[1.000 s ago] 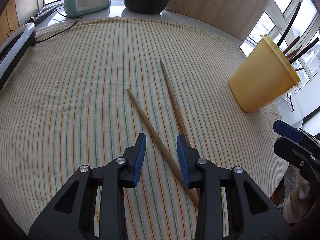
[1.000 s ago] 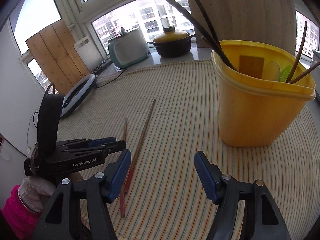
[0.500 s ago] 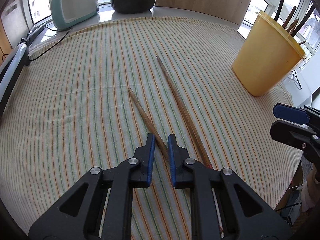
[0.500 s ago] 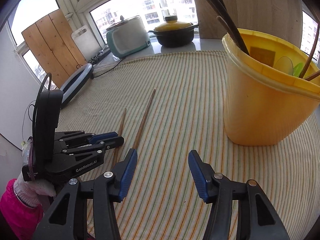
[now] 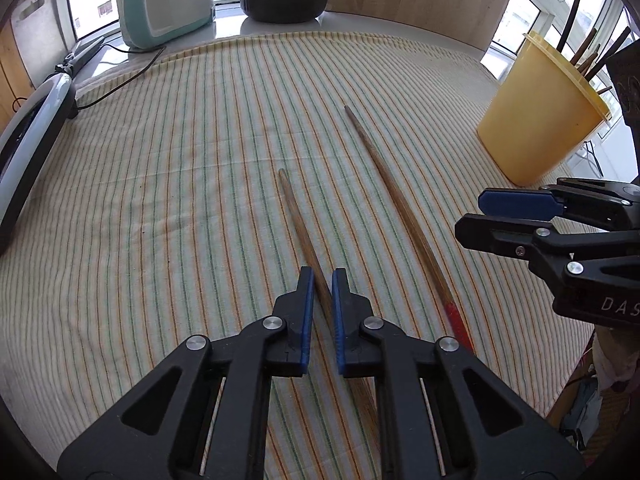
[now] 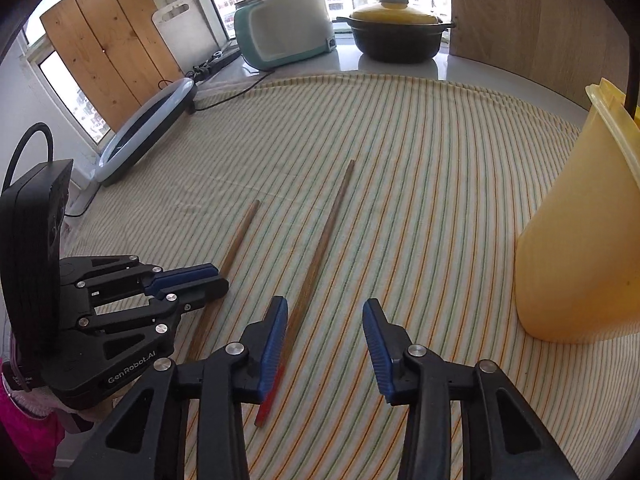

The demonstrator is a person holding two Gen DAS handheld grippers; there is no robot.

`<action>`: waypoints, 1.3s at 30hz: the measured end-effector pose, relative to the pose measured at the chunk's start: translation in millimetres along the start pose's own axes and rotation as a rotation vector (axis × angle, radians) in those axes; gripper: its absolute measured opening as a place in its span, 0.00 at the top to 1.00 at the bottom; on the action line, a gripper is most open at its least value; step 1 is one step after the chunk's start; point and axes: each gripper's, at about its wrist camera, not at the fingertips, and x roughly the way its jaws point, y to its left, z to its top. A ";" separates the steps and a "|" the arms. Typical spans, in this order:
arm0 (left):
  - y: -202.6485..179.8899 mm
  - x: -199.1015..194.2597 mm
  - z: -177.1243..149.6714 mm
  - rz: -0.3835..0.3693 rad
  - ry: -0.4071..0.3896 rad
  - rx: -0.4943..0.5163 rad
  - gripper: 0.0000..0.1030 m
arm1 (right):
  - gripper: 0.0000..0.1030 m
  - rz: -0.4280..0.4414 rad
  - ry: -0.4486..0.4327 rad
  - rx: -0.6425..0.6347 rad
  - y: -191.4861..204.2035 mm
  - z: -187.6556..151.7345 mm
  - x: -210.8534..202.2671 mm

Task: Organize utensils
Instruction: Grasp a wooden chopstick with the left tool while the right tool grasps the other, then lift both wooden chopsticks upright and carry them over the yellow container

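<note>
Left gripper [image 5: 320,280]: I have it pointed steeply down at the striped tablecloth [image 5: 180,184], its blue pads clenched on the shorter chopstick [image 5: 298,224] with the stick pinched between them.
Shorter chopstick: it lies on the cloth, its far end pointing toward the window side, its near end running in under my left fingers; from the right wrist view it sits just left of the other stick [image 6: 240,236].
Right gripper [image 6: 325,312]: its jaws have just been closing and now stand partly apart, gripping nothing.
Longer chopstick [image 6: 320,248]: flat on the cloth; its shaft passes under my right gripper's left pad [image 6: 274,344], and I cannot tell whether they touch. Its red-painted end [image 6: 267,404] comes out below that pad.
Two sticks: near each other, apart, spreading slightly at the far ends.
Yellow utensil holder [image 5: 536,120]: upright at the right edge of the cloth, well apart from both sticks, with several dark utensil handles [image 5: 576,12] standing in it.
Behind the cloth: a teal appliance [image 6: 284,28] and a black pot with a yellow lid [image 6: 396,32] by the window.
</note>
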 end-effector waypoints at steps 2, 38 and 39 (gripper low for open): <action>5.3 -0.5 0.0 -0.007 0.006 -0.013 0.93 | 0.64 0.007 0.043 -0.006 1.3 8.9 13.1; 43.1 -18.8 13.6 -0.063 -0.037 -0.148 0.96 | 0.97 -0.008 0.054 0.013 13.5 25.2 25.6; 42.9 -21.6 14.8 -0.064 -0.045 -0.149 0.96 | 0.97 0.003 0.044 0.020 13.3 22.2 20.9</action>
